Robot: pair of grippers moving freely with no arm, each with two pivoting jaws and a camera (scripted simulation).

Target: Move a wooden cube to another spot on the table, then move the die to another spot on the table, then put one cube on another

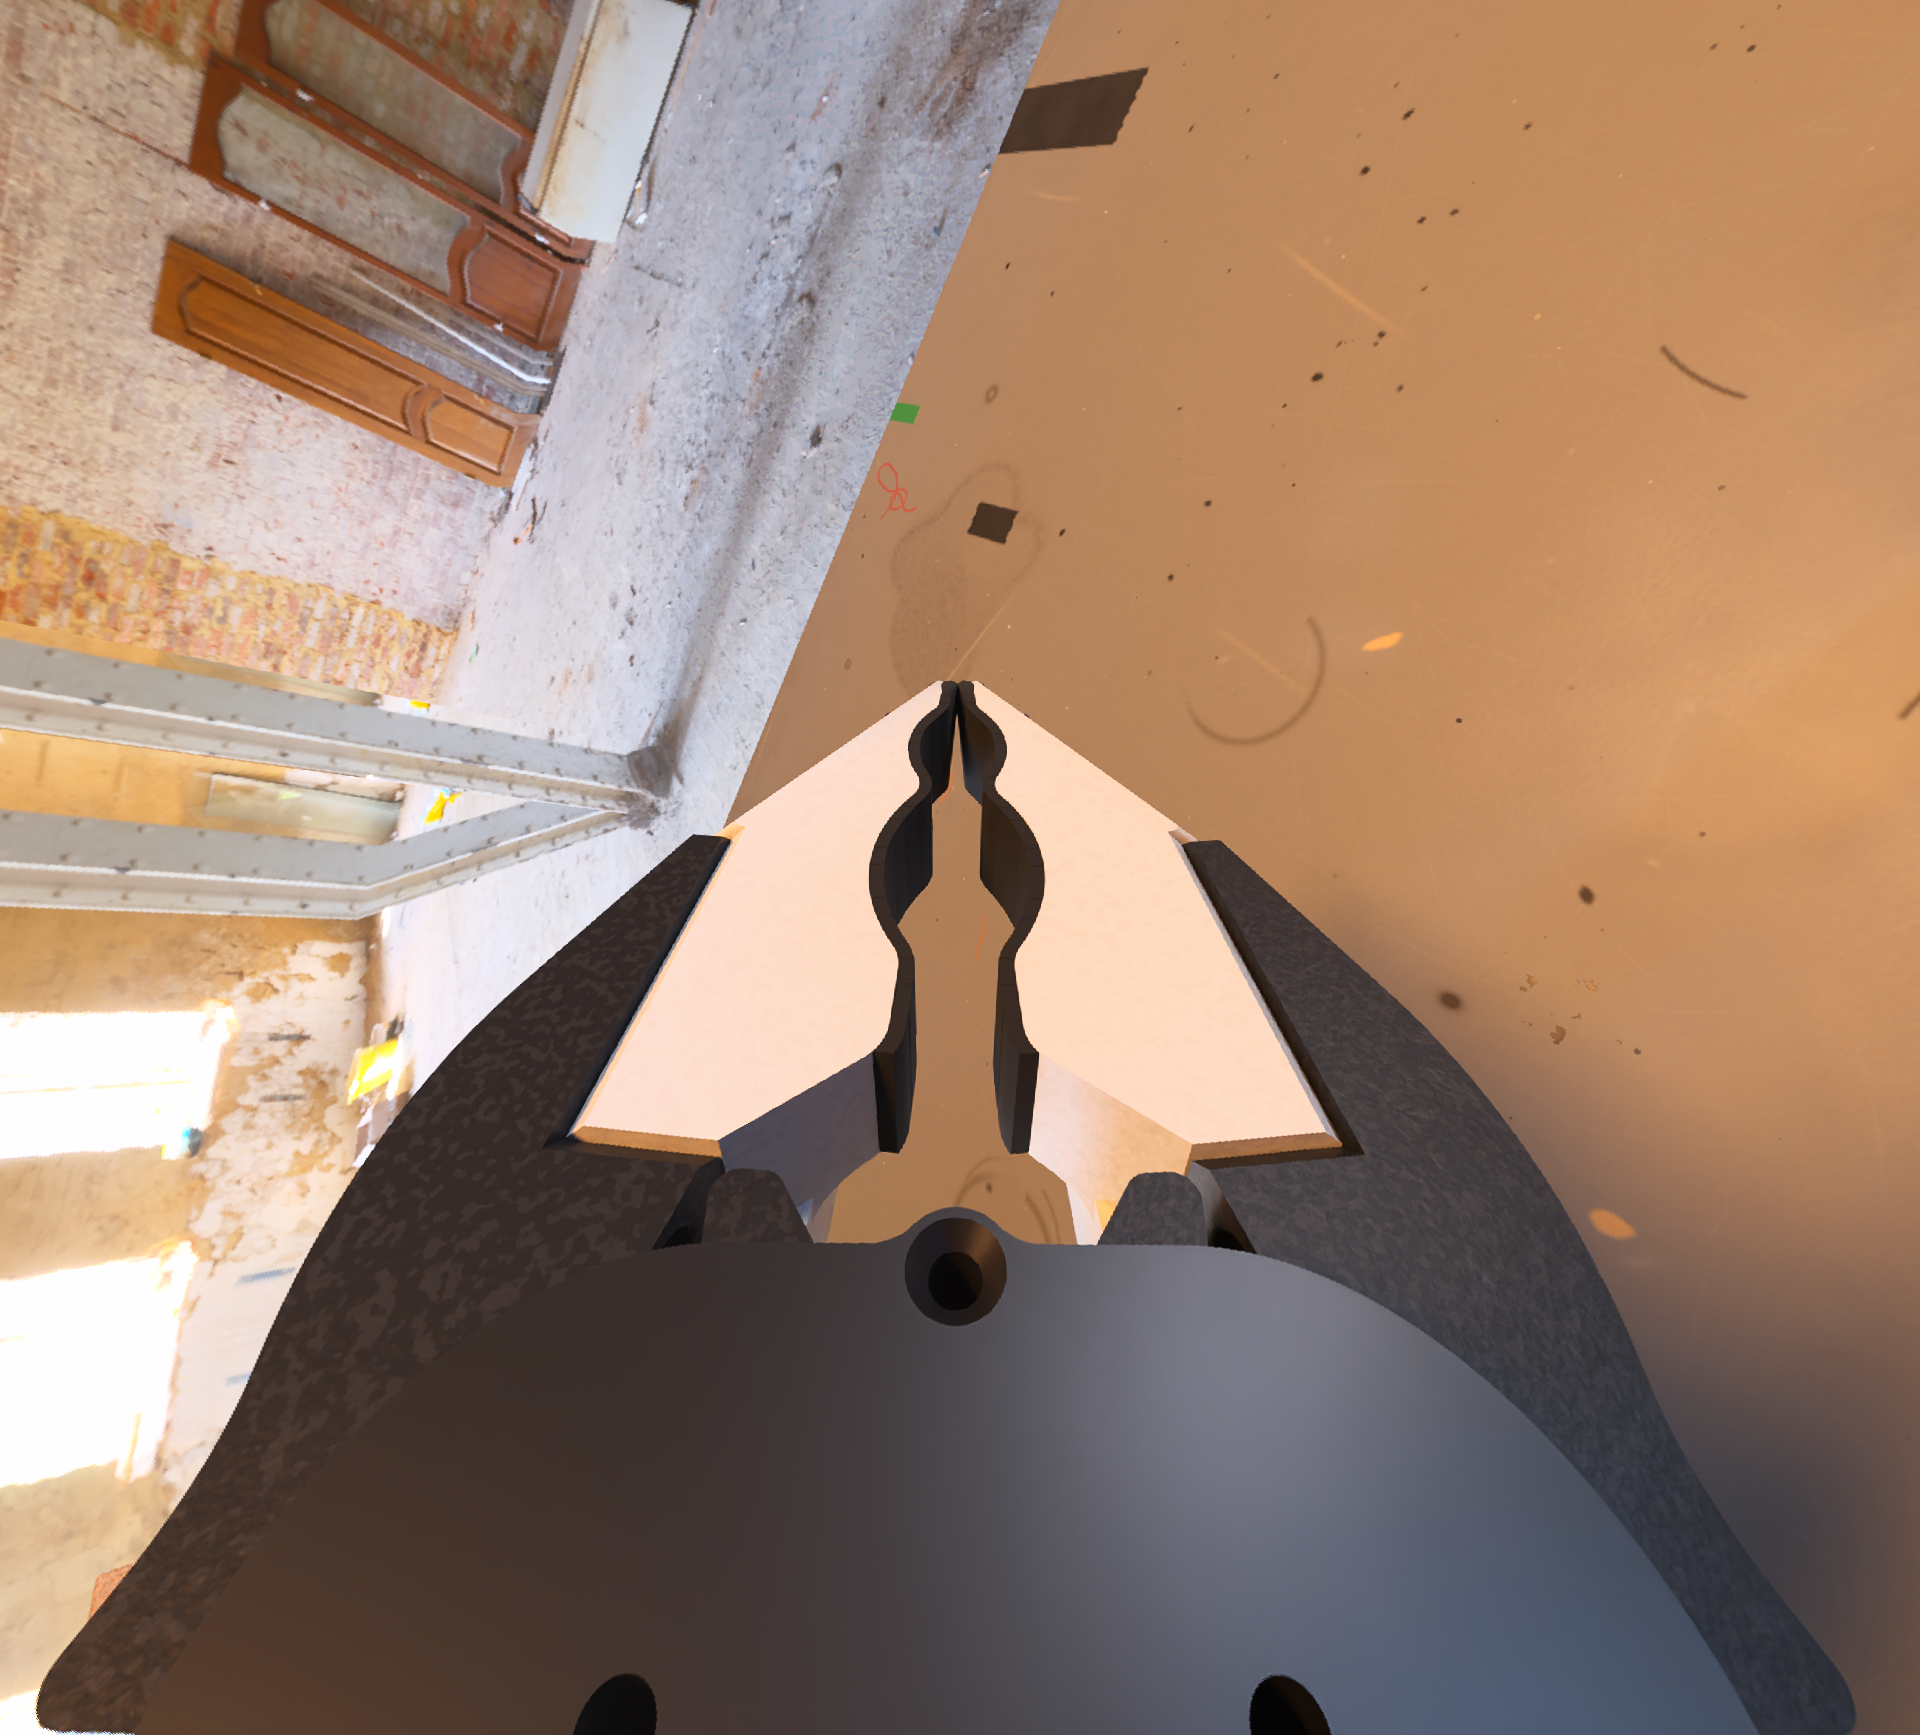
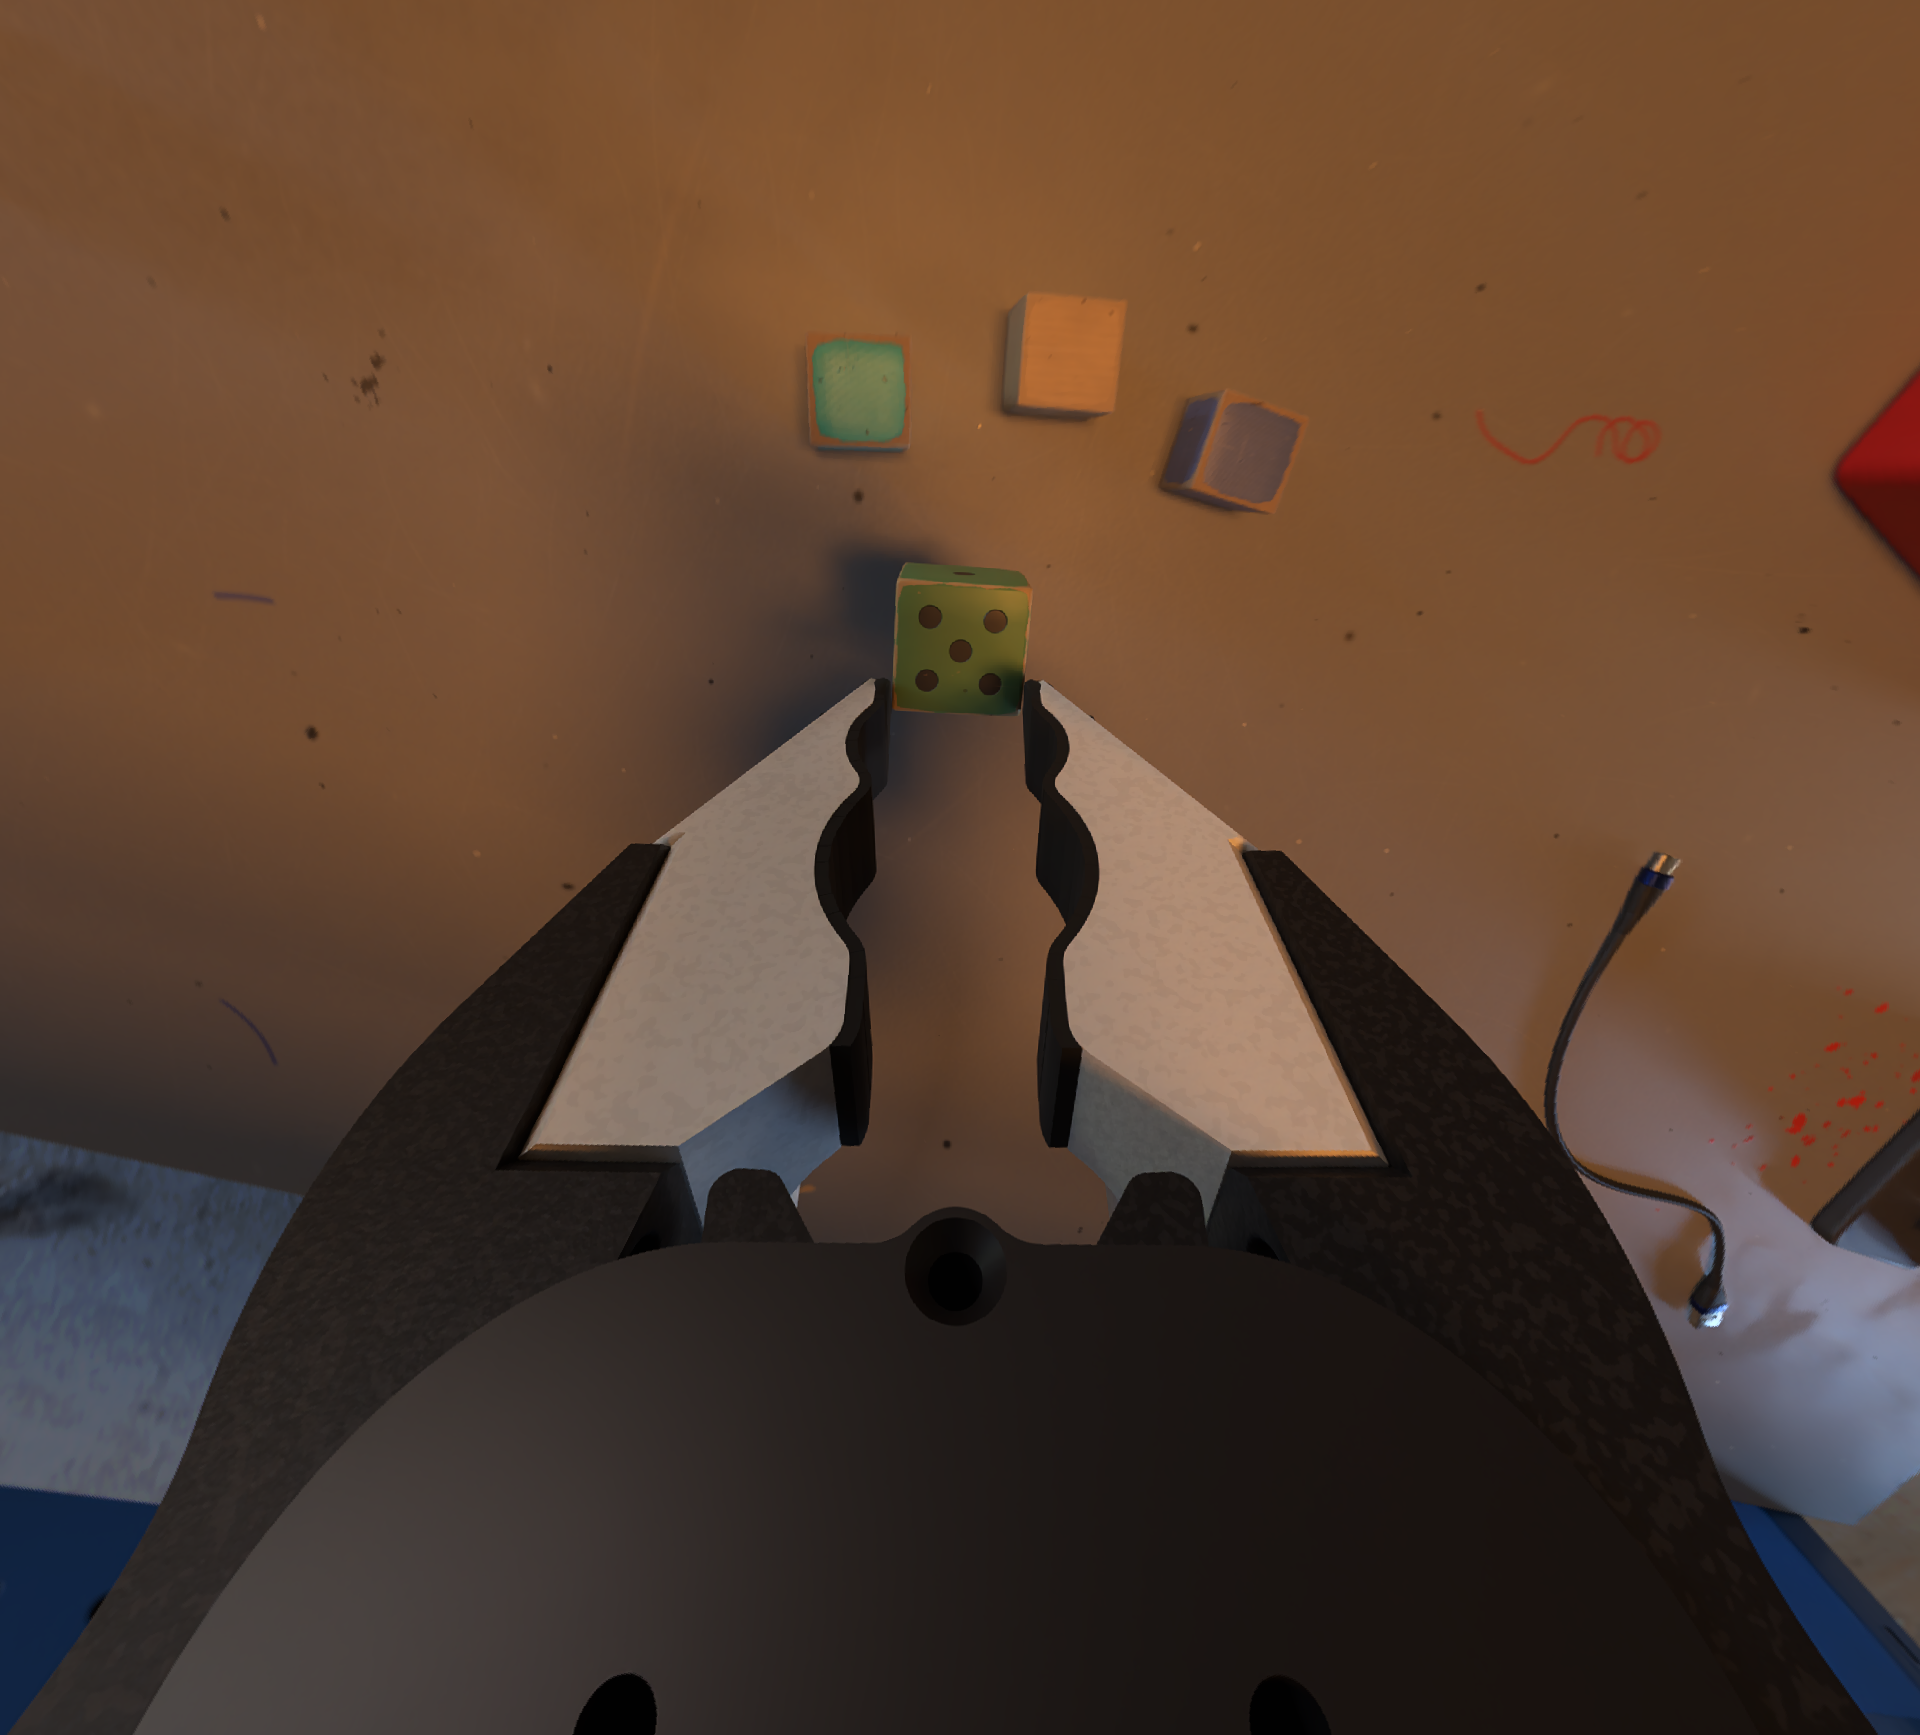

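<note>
Scuffed brown tabletop [image 2: 416,231], speckled with dark spots and pen scribbles, fills your right wrist view, while the left wrist view adds a brick wall and a dusty concrete floor beyond its edge. Your right hand-held gripper [image 2: 957,698] is released, its pale fingers spread with the tips flanking the near lower corners of the green die [image 2: 962,641], which sits on the tabletop showing five dark pips. Close too early and I'd expect the tips to pinch only those corners, so the die could twist or squirt forward toward the cubes; the scalloped black pads look made to bite flat faces, so go deeper first. Beyond it sit three painted wooden cubes with worn edges: a teal cube [image 2: 858,393], a plain wooden cube [image 2: 1066,355] and a bluish-grey cube [image 2: 1233,449] turned askew, all apart. Your left hand-held gripper [image 1: 956,688] is clenched on nothing, away from them.
</note>
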